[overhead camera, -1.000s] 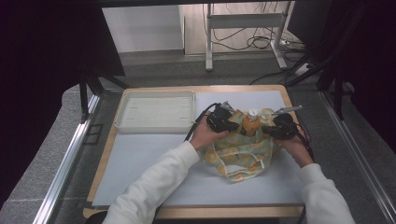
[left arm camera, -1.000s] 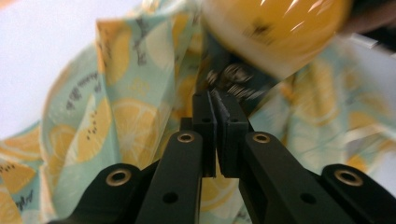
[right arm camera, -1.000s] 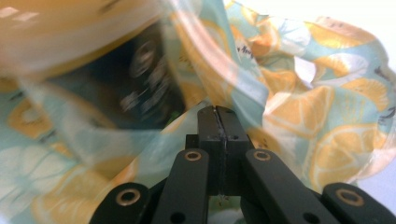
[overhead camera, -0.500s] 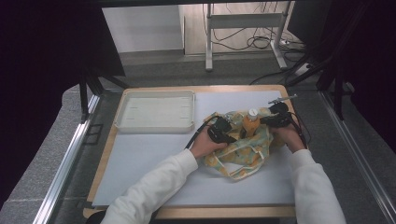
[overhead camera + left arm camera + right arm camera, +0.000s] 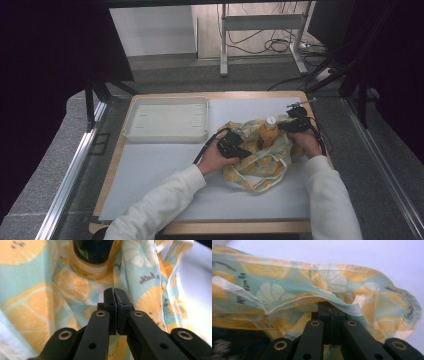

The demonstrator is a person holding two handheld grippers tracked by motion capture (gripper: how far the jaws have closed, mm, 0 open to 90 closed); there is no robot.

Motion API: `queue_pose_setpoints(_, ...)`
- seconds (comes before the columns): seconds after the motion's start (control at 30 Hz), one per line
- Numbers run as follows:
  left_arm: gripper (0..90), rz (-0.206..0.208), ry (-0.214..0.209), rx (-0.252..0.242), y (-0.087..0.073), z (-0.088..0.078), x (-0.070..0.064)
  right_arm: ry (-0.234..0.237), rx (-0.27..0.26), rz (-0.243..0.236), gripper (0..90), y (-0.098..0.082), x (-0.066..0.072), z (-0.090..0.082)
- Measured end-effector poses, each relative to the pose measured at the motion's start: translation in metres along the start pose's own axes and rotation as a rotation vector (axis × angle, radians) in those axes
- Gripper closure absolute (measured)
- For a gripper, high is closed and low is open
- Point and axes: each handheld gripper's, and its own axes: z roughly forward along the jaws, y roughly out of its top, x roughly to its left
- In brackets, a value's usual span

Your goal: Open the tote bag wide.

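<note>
In the high view, a lemon-print cloth bag (image 5: 257, 157) lies on the white surface (image 5: 160, 170), right of an empty white tray (image 5: 167, 119). An orange bottle (image 5: 268, 131) with a white cap stands upright inside the bag. The left gripper (image 5: 239, 150) meets the bag's left side; the right gripper (image 5: 289, 126) meets its far right edge.

In the left gripper view, the fingers (image 5: 110, 305) are pressed together with a fold of the bag (image 5: 37, 290) pinched between them; the bottle (image 5: 92, 257) sits just beyond.

In the right gripper view, the fingers (image 5: 323, 308) are closed on the bag's hem (image 5: 312, 298), which drapes over their tips.
</note>
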Motion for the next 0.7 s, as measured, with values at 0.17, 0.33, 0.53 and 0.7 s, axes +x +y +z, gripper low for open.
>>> queue_pose_setpoints(0.17,88.6,0.012,0.007,-0.079,0.007,-0.023,-0.003,0.013,-0.104,-0.031,89.1,-0.002,0.009,-0.027)
queue_pose_setpoints(0.33,88.5,0.023,0.040,-0.130,0.009,-0.051,-0.011,0.007,-0.170,-0.064,89.1,-0.013,0.019,-0.054)
queue_pose_setpoints(0.53,88.3,0.032,0.103,-0.146,-0.003,-0.074,-0.019,0.018,-0.247,-0.074,89.1,-0.031,0.026,-0.081)
queue_pose_setpoints(0.7,87.5,0.012,0.123,-0.154,-0.018,-0.088,-0.021,0.039,-0.273,-0.101,89.0,-0.047,0.033,-0.097)
